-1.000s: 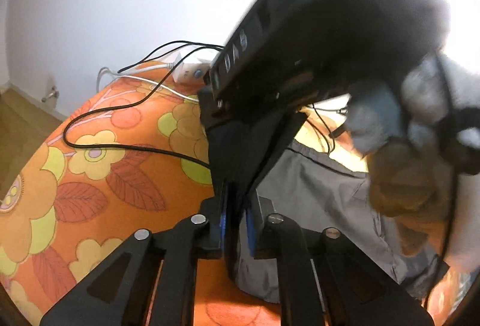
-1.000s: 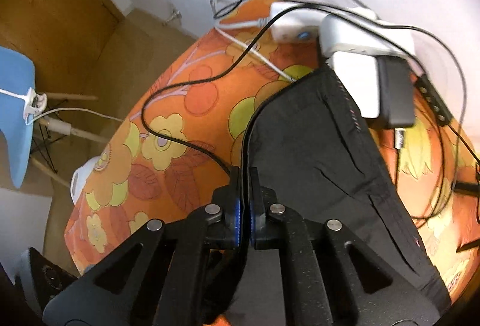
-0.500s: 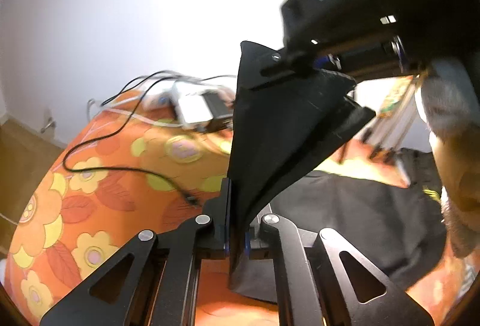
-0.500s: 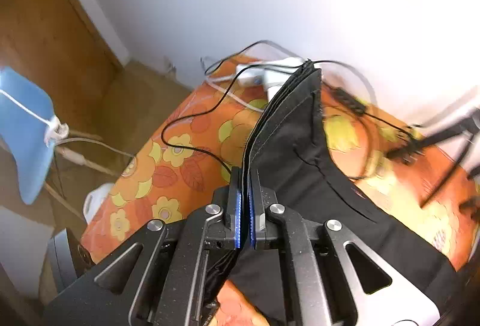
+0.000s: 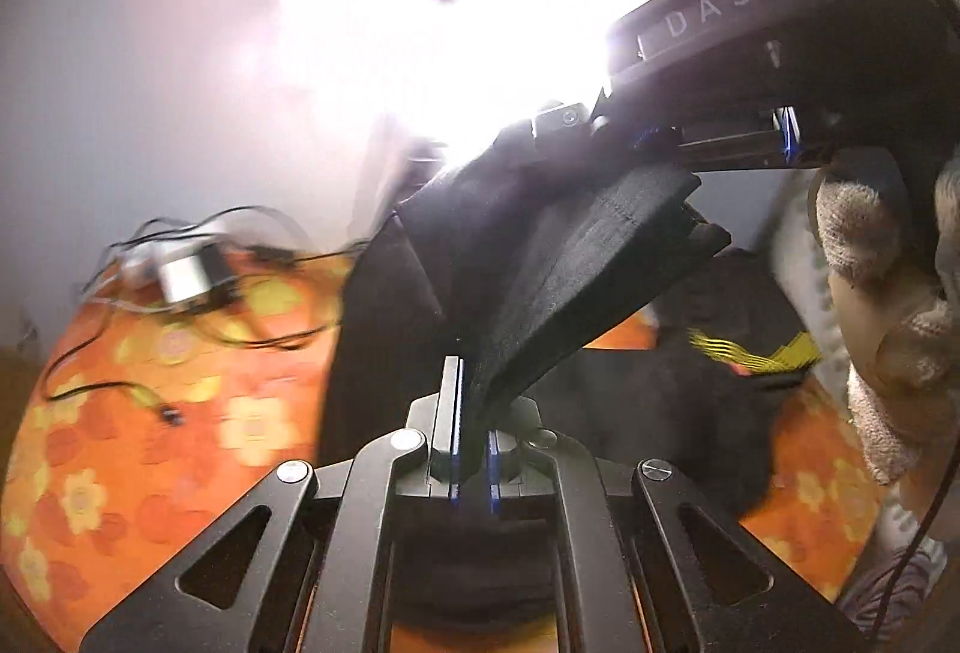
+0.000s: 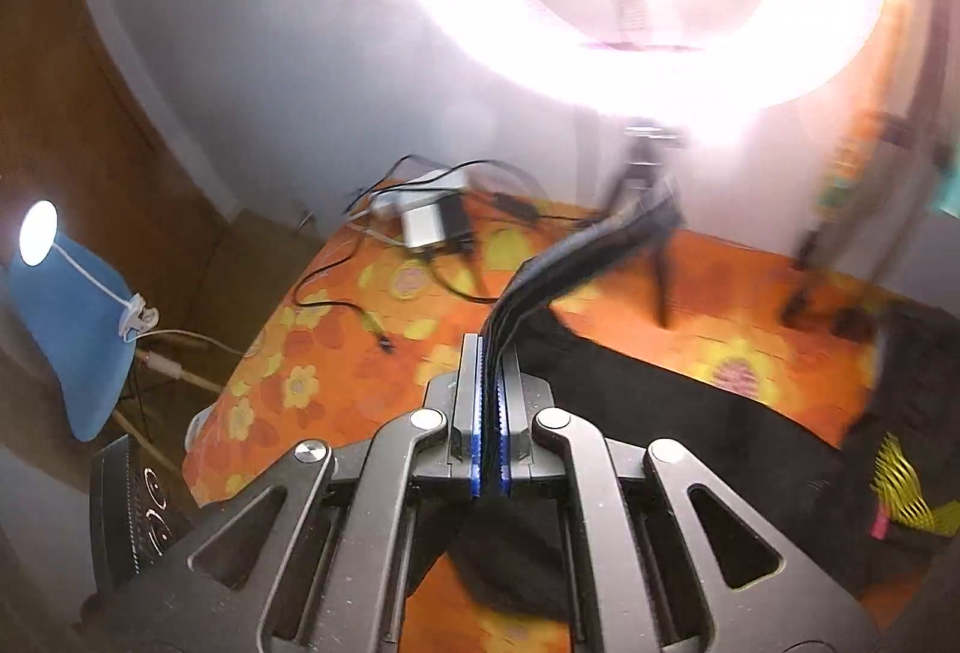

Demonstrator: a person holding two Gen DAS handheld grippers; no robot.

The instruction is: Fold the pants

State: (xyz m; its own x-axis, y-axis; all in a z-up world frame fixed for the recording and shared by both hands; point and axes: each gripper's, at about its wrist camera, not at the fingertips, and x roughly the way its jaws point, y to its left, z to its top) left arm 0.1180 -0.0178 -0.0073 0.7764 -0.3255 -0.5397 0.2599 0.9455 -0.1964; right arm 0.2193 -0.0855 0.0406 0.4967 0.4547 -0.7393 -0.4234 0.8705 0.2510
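The left gripper (image 5: 471, 413) is clamped on a folded edge of the black pants (image 5: 576, 257). The right gripper (image 6: 489, 383) is clamped on a bunched band of the same pants (image 6: 576, 245). In the left wrist view the right gripper (image 5: 564, 122) pinches the cloth above, and the fabric stretches between the two. The rest of the pants hangs down onto the orange flowered cover (image 6: 360, 353). At the cover's far end lie a white power adapter (image 6: 429, 224) and black cables (image 6: 336, 299). A blue chair (image 6: 66, 341) stands beside the cover.
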